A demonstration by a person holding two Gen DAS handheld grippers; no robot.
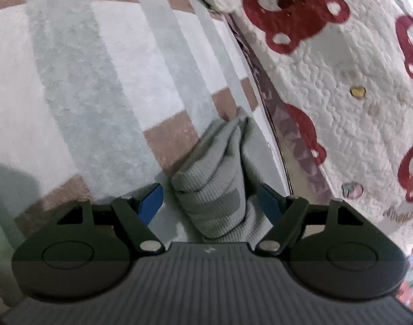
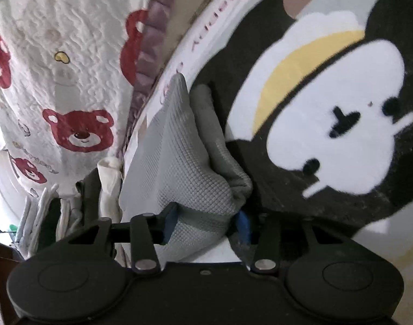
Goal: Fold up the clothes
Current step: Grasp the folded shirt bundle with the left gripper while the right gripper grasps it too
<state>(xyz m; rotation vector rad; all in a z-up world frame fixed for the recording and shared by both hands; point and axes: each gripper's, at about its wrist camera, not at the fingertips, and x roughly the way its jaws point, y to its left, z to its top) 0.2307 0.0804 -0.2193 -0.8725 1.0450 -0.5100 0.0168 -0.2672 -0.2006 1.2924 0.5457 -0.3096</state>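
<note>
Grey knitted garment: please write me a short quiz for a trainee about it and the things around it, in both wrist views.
1. True or false: the grey knitted garment lies between the fingers of the left gripper.
2. Which print is on the white quilt? A red bears, B blue stars, C green leaves.
3. In the right wrist view, what lies on the right of the garment, beyond the right gripper?

Key: 1 true. 2 A. 3 a black rug with a white cartoon face.
</note>
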